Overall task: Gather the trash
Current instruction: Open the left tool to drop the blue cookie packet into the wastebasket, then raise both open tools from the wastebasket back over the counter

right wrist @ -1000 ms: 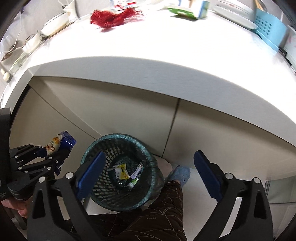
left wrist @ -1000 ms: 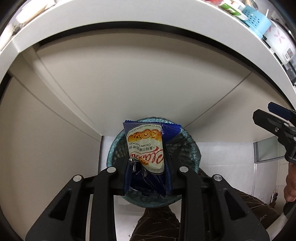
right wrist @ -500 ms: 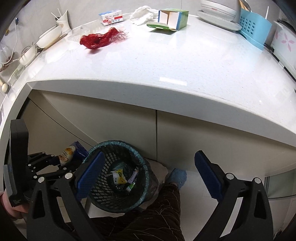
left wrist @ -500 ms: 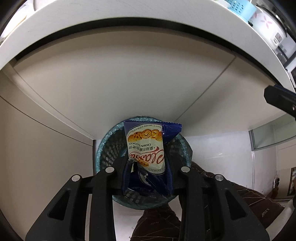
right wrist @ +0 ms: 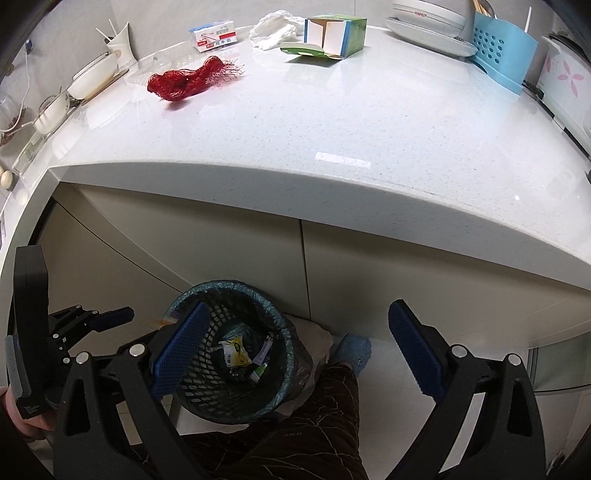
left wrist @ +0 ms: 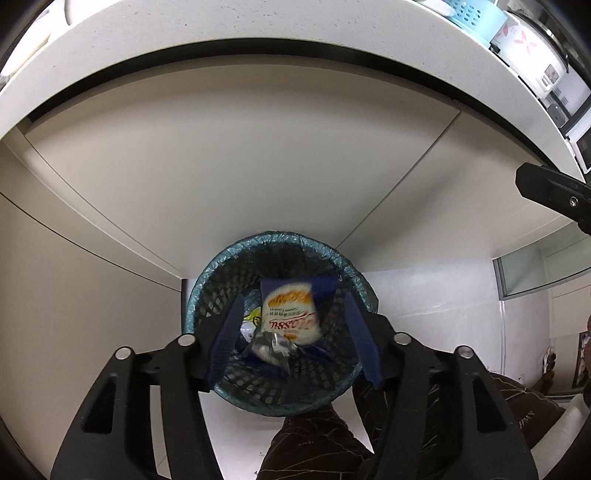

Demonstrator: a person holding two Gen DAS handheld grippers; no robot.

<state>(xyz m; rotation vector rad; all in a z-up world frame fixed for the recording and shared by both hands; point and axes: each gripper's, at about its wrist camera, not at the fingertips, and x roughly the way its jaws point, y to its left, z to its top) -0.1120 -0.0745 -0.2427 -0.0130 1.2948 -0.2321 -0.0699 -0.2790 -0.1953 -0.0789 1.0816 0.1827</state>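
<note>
Left tongs (left wrist: 291, 332) spread wide, cookie wrapper (left wrist: 290, 319) dropping loose into bin (left wrist: 207, 284) at lower centre; right tongs (right wrist: 295, 354) wide, holding nothing; red net (right wrist: 188, 79), open carton (right wrist: 332, 37), tissue (right wrist: 273, 31) waiting on desk (right wrist: 332, 122) upper frame

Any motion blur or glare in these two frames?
Left wrist view: the cookie wrapper is smeared by motion blur between the open left gripper fingers; the trash basket rim stays sharp. Right wrist view: sharp, with one small bright reflection on the countertop.
</note>
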